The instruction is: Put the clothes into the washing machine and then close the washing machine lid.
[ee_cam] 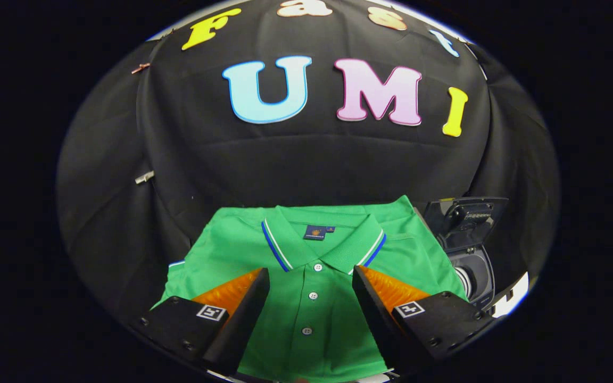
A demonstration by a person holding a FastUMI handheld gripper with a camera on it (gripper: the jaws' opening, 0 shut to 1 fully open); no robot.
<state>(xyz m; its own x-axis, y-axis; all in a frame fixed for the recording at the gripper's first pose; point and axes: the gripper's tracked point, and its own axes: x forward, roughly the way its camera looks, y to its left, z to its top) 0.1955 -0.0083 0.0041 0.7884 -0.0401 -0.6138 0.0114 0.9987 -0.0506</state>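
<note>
The gripper (pixel 311 298) hovers with fingers spread wide over the buttoned placket of the flat green polo shirt (pixel 312 255), the open-lidded washing machine (pixel 471 255) at two o'clock; pickup seems pending, so next: descend and pinch fabric.

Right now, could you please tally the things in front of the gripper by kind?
Shirt: 1, green, lying flat
Washer: 1, lid up, beside the shirt
Gripper: 1, fingers open over the shirt
Total: 3
</note>
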